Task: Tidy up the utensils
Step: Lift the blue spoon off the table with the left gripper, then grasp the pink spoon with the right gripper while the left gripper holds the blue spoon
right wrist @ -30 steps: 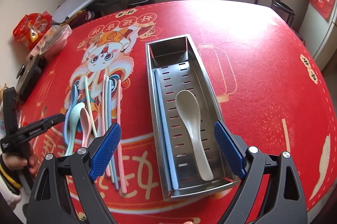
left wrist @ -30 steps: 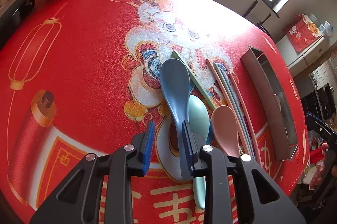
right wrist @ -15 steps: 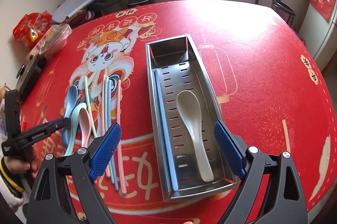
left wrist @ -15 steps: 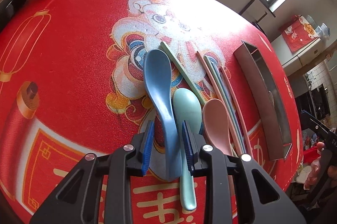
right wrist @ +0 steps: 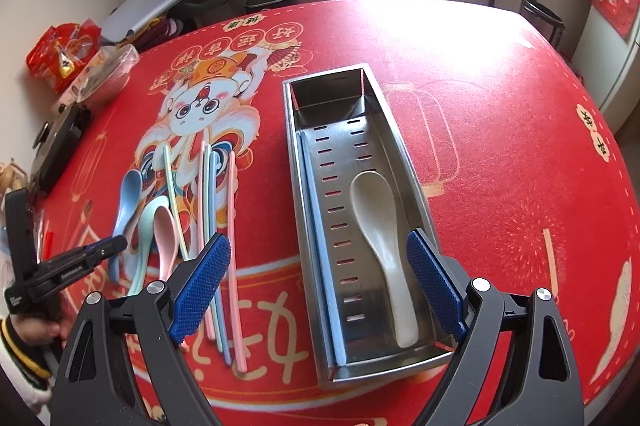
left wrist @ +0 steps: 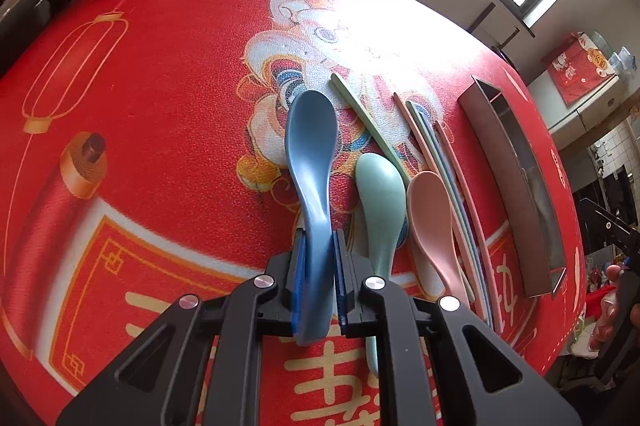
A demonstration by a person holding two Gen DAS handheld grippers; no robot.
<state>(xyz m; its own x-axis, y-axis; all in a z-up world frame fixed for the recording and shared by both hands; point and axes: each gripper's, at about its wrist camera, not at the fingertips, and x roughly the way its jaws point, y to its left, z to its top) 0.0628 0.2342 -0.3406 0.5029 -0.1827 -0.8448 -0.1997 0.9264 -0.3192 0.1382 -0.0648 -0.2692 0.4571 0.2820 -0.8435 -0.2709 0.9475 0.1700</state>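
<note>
1. At 9 o'clock in the right wrist view, the left tool (left wrist: 319,280) is clamped on the handle of the blue spoon (left wrist: 311,149), whose bowl points to 12 o'clock in the left wrist view.
2. Just right of it, on the red table (left wrist: 160,97), lie the green spoon (left wrist: 380,193) and pink spoon (left wrist: 433,216), side by side.
3. Pastel chopsticks (right wrist: 216,193) lie next, at about 10 o'clock from the right tool.
4. The steel tray (right wrist: 404,161) holds a white spoon (right wrist: 380,230) and blue chopsticks (right wrist: 320,250) along its left wall.
5. The right tool (right wrist: 319,286) stands wide apart, gripping nothing, over the tray's near end.
</note>
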